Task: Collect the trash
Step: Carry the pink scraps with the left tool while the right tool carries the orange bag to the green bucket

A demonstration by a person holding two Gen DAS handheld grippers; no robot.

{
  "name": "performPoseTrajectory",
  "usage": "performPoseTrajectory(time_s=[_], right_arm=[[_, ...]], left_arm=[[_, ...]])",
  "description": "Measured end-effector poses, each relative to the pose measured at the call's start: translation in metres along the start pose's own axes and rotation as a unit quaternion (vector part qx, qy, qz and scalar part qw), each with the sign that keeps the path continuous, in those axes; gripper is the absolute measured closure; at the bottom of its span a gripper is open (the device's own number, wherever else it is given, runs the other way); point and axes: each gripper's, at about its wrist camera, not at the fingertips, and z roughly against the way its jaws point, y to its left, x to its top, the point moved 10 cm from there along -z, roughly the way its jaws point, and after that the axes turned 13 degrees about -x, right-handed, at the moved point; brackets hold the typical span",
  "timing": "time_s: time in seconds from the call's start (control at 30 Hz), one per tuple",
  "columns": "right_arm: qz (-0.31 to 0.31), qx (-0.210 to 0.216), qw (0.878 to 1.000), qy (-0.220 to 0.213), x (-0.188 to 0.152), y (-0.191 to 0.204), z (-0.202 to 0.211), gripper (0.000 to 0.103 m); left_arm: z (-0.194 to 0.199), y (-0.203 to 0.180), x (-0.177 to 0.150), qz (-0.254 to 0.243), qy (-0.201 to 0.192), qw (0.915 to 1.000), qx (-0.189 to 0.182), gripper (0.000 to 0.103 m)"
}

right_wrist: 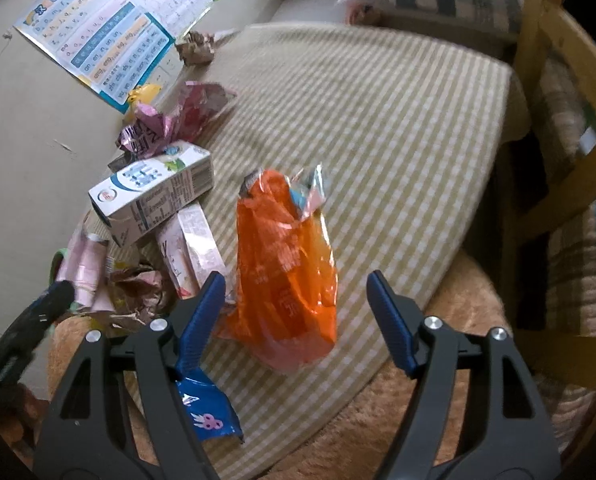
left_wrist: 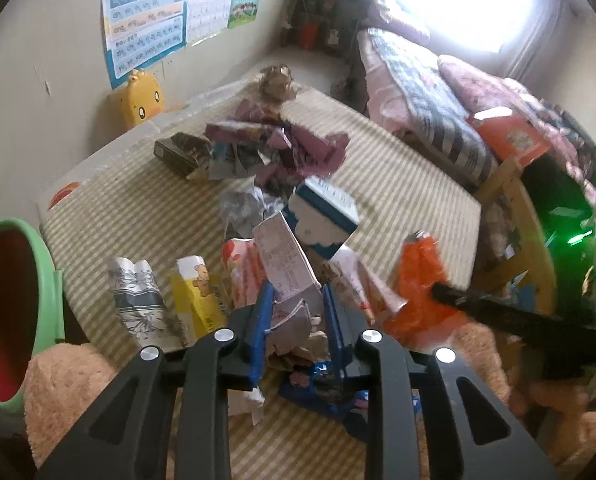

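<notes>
Orange foil bag (right_wrist: 286, 264) stands on the striped desk (right_wrist: 398, 128) between the parted fingers of the right gripper (right_wrist: 296, 308), not yet touched. The left gripper (left_wrist: 296, 304) is clamped on a crumpled white carton (left_wrist: 286, 264) at the near edge of the trash pile. I think the right one should close low on the bag, squarely, so the slippery foil does not slide out.

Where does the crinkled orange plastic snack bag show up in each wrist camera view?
Left wrist view: the crinkled orange plastic snack bag lies lower right of centre on the striped mat.
Right wrist view: same bag sits centre, ahead of the open right tongs.
Shared landmark: white-and-blue milk carton.
</notes>
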Motion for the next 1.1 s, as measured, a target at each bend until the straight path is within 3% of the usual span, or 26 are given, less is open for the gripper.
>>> performPoseTrajectory(time_s=[0.03,0.1,0.13,0.17,0.4,0.63,0.7,0.93,1.03,1.07,1.1], right_arm=[[0.0,0.003,1.0,0.006,-0.002,0.0,-0.003,0.035],[0.014,-0.001,1.0,0.004,-0.006,0.003,-0.001,0.066],[0.018,0.001,1.0,-0.002,-0.006,0.005,0.003,0.066],[0.022,0.001,1.0,-0.015,-0.004,0.006,0.011,0.074],[0.048,-0.014,0.991,-0.127,0.025,0.023,0.088,0.076],[0.114,0.014,0.976,-0.183,0.031,0.093,0.134,0.08],[0.137,0.027,0.974,-0.181,0.029,0.118,0.137,0.088],[0.2,0.074,0.965,-0.154,0.008,0.197,0.13,0.092],[0.224,0.051,0.958,-0.17,0.01,0.205,0.131,0.092],[0.218,0.037,0.959,-0.178,0.015,0.199,0.133,0.089],[0.203,0.027,0.962,-0.18,0.022,0.189,0.134,0.078]], left_arm=[[0.006,-0.001,0.003,0.0,-0.008,1.0,-0.001,0.08],[0.02,-0.004,0.009,-0.005,-0.028,0.9996,0.0,0.08],[0.026,-0.004,0.012,-0.006,-0.037,0.9993,0.0,0.08],[0.033,-0.003,0.016,-0.005,-0.049,0.9988,0.001,0.08],[0.072,0.018,0.035,0.009,-0.11,0.9936,0.025,0.08],[0.11,0.076,0.04,0.067,-0.153,0.9846,0.052,0.08],[0.125,0.097,0.037,0.086,-0.167,0.9802,0.062,0.08],[0.165,0.16,0.018,0.14,-0.199,0.965,0.099,0.08],[0.181,0.188,0.003,0.165,-0.202,0.9588,0.113,0.08],[0.184,0.192,-0.001,0.168,-0.202,0.9577,0.116,0.08],[0.19,0.199,-0.008,0.174,-0.202,0.9561,0.122,0.08]])
